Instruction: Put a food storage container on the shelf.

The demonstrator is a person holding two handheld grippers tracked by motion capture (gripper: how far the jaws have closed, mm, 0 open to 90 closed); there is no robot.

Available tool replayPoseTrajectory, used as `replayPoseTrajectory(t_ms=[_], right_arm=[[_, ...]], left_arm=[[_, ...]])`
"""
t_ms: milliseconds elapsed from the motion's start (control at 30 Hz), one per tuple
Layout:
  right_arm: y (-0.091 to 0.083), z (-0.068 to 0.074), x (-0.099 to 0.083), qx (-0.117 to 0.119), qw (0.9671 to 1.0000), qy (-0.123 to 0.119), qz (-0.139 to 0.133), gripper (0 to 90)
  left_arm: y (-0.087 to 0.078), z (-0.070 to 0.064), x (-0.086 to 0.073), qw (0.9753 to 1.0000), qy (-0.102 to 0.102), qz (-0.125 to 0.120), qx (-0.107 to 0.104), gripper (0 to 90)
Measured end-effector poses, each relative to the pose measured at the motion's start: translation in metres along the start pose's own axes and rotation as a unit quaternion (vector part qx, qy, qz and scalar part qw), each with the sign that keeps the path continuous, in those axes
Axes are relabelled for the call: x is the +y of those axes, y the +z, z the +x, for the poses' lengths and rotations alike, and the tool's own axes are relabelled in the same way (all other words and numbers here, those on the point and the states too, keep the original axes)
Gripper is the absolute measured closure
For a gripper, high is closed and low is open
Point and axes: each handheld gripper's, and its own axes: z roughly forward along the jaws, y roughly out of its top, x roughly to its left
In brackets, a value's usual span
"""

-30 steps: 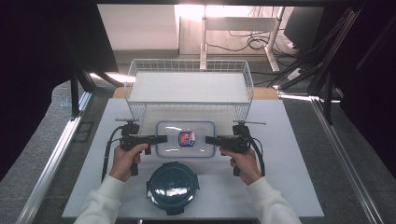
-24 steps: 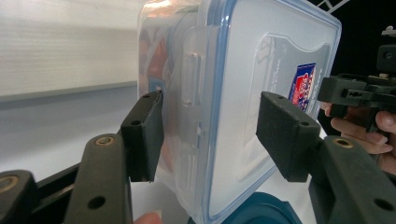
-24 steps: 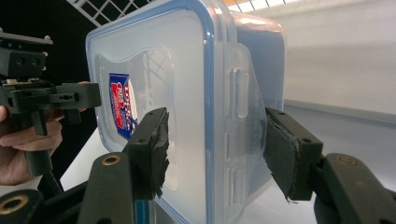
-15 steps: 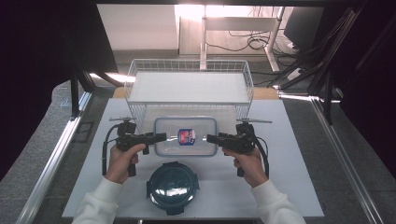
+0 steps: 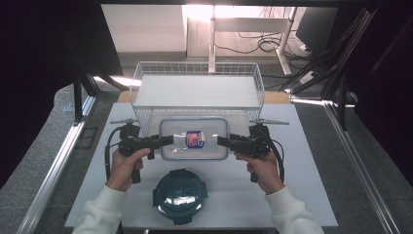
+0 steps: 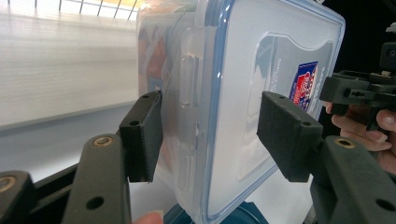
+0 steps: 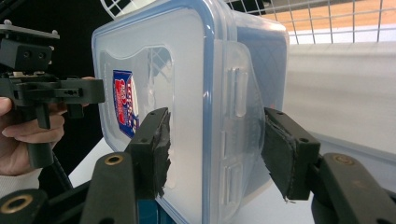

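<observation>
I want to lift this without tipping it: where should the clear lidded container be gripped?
Judging by its shape, take the container at its two short ends, over the lid's latch flaps, one gripper from each side; the long rectangular body then balances between them.

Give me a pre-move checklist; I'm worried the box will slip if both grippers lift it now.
1. Left gripper straddles the box's end clip: ok.
2. Right gripper straddles the other clip: ok.
3. Jaws shut on the box: not ok, gaps show.
4. Lid seated: ok.
5. Basket clear of the box: cannot tell.
6. Round lid out of the way: ok.
</observation>
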Motion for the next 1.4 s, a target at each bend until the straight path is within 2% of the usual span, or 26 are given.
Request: replayPoseTrajectory(t_ms=[167, 400, 700, 900, 1400], right_arm=[[-0.006, 0.006, 0.007, -0.001, 0.9999, -0.008, -0.006, 44.3], [-0.015, 0.015, 0.020, -0.002, 0.9997, -0.020, -0.015, 44.7], [-0.018, 0.019, 0.036, 0.002, 0.9996, -0.025, -0.014, 44.8], [-0.021, 0.024, 0.051, 0.000, 0.9992, -0.035, -0.017, 44.9], [-0.024, 0.025, 0.071, 0.006, 0.9989, -0.037, -0.029, 45.1]], left_arm=[[-0.005, -0.007, 0.007, 1.0000, 0.007, -0.005, -0.003, 41.7], [-0.011, -0.014, 0.016, 0.9999, 0.006, -0.014, -0.009, 41.7], [-0.016, -0.021, 0.033, 0.9997, 0.014, -0.021, -0.004, 41.6], [-0.020, -0.024, 0.045, 0.9996, 0.014, -0.024, -0.010, 41.6], [-0.024, -0.033, 0.071, 0.9991, 0.033, -0.028, -0.001, 41.5]])
